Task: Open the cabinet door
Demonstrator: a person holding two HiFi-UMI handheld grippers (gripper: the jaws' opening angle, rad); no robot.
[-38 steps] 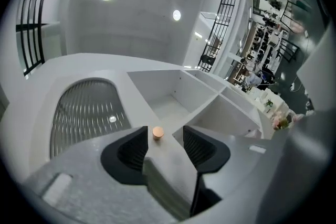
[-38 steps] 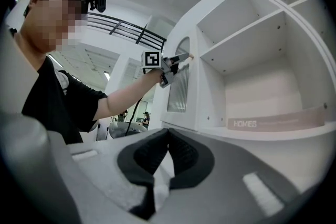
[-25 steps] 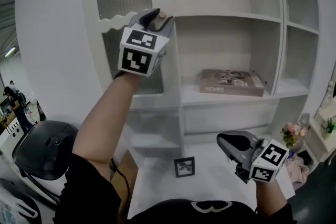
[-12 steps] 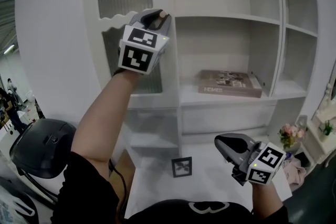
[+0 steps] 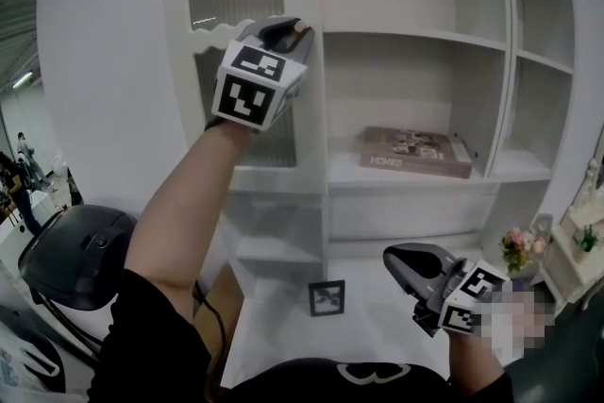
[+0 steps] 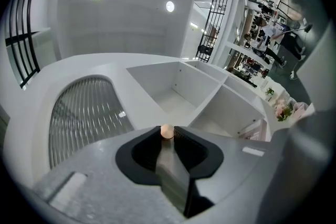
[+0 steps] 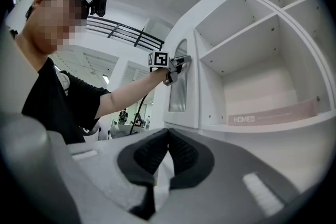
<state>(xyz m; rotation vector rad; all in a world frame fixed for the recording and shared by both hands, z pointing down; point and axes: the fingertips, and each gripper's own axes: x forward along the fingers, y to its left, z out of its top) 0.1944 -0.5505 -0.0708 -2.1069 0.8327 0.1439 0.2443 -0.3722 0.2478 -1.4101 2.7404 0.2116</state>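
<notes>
The left gripper [image 6: 167,135], jaws just closed, pinches a small round pale knob [image 6: 167,130] at the white cabinet door [image 6: 137,105] edge, beside its ribbed arched glass pane [image 6: 84,113].

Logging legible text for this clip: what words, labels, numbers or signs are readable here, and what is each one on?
"HOMES": on the spine of the book lying flat on a cabinet shelf.
Book's top cover: any print there is too small to read.
Framed picture standing below the shelves: too small and blurred to read.
No other words or numbers can be read.
</notes>
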